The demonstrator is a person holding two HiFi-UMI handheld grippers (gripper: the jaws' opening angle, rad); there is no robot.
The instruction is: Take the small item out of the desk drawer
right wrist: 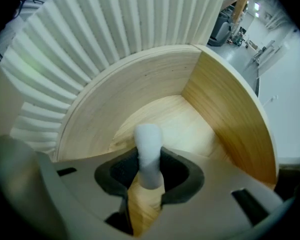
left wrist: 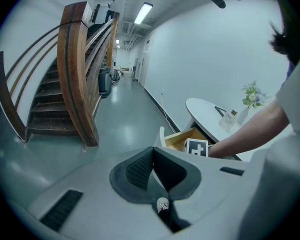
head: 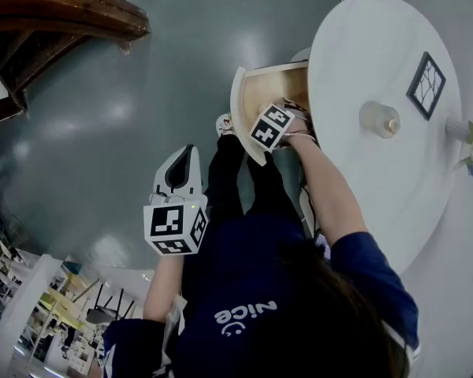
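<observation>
Both tongs are drawn in. The right tongs (right wrist: 149, 170) point down into the open drawer (right wrist: 230, 109) and are narrow around the item (right wrist: 148, 144). The left tongs (left wrist: 152, 170) are fully together on nothing, over the floor (head: 142, 93) and well apart from the drawer.

The biggest hazard is the round tabletop (head: 363, 61). It overhangs the back of the drawer, and the right hand works just beside its edge. Lifting on a slant towards that edge could knock the wrist or the marker cube against it. That might jolt the grip, or shake the bottle (head: 378, 120) standing on top.

Next is the drawer itself. It is a wedge with a curved wooden wall and a straight one meeting close behind the item. If the tongs swing sideways before they clear the rim, the item's free end may catch on a wall or on the drawer front.

The item is the smallest risk, and probably the likeliest. It is a white, rounded, smooth-looking piece, and the pads hold only one end while the rest sticks out past the tips towards the drawer floor. With so little of it gripped, it could pivot between the pads or slide out. It would then fall back into the drawer, perhaps into the narrow corner where the tongs fit poorly. I cannot tell whether its free end touches the drawer floor.
</observation>
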